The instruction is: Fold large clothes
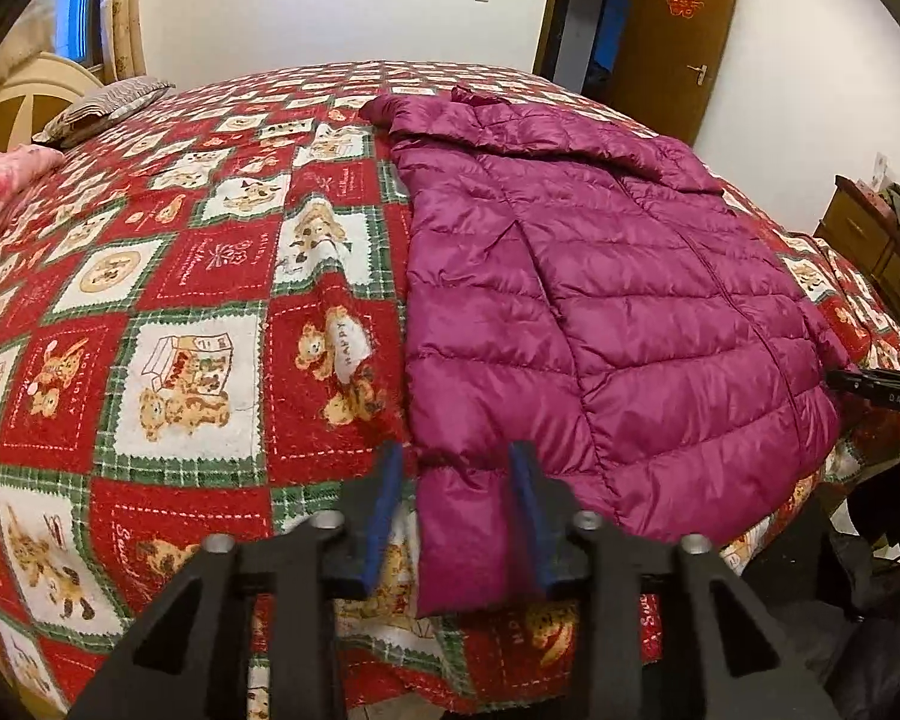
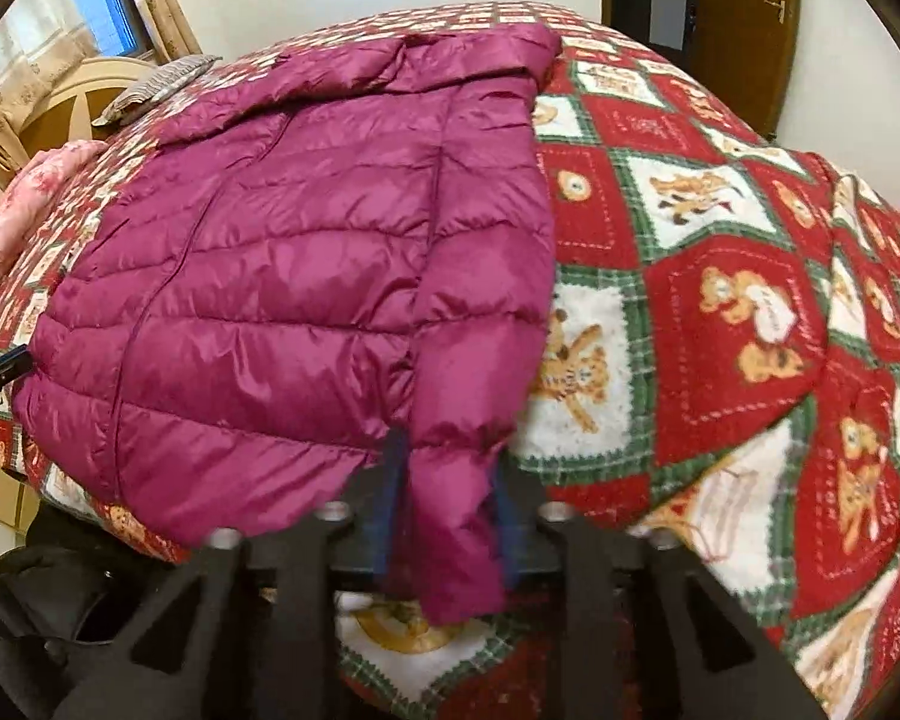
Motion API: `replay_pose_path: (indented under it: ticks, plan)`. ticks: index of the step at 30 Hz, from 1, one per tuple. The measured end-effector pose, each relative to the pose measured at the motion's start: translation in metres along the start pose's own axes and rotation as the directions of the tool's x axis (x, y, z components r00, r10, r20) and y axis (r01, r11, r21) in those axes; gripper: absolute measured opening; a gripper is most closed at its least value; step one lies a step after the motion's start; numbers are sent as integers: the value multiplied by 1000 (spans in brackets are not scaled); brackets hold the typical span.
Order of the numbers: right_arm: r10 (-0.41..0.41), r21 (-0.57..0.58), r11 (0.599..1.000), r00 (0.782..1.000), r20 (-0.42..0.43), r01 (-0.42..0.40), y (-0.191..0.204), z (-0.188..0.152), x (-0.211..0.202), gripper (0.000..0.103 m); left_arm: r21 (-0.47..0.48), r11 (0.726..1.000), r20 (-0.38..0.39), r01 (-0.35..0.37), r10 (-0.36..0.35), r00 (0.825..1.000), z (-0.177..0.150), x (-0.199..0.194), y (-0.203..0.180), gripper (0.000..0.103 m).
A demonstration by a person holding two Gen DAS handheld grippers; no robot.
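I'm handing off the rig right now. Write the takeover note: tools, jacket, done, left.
Left tool: open, fingers either side of the left sleeve cuff, not closed on it.
Right tool: open, straddling the right sleeve cuff.
Magenta puffer jacket: spread flat on the red teddy-bear bedspread, hem at the near edge, both cuffs hanging over it.
Done: jacket laid out; both sleeves lie along the body.
Left: probably close on the cuffs, fold sleeves in, then fold the body.

The purple jacket's (image 2: pixel 282 276) cuff hides both claw grips; the right wrist view is blurred.
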State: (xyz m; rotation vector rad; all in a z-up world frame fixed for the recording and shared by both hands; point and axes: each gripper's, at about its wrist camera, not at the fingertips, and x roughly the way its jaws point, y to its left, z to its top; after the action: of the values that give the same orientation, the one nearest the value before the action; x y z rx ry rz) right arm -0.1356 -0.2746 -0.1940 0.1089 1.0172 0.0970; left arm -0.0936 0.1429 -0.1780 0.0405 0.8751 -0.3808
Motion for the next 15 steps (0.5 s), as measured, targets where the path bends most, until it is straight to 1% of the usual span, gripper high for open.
replay_pose_path:
  ticks: [1,3,5,7,9,10,11,12,13,14,15]
  plan:
    - [7,14,1000,1000,-4,-7,-3,-1,0,61,-4,1000,6,12,-12,1000,-1,0,0,53]
    - [30,20,999,1000,-7,-30,-4,-3,0,62,-13,999,10,40,-40,999,-1,1,-1,54]
    - [15,3,1000,1000,-27,-14,-1,-1,6,62,-4,998,14,56,-56,998,-1,2,-5,56]
    - [1,-12,1000,999,-46,-1,3,-1,14,62,14,999,-2,46,-46,999,-3,6,-9,57]
    - [10,1,1000,999,-52,-10,1,-3,20,63,24,999,-39,23,-22,999,-7,16,-11,57]
    - [18,9,1000,998,-52,-17,0,-3,22,62,25,1000,-54,9,-8,999,-10,20,-11,57]
    - [20,12,1000,998,-51,-20,-1,-3,22,51,29,1000,-52,5,-4,999,-12,20,-12,57]
    - [22,9,1000,998,-51,-22,-2,-3,20,32,36,999,-49,6,-4,999,-13,19,-12,57]
    - [45,9,999,998,-54,-44,-3,-3,18,26,38,999,-49,15,-13,999,-12,18,-13,56]
    - [66,16,998,996,-52,-65,-4,-3,16,18,36,999,-51,22,-21,998,-12,17,-12,40]
    - [85,27,996,995,-48,-84,-5,-2,12,15,27,999,-53,18,-17,998,-11,16,-9,32]
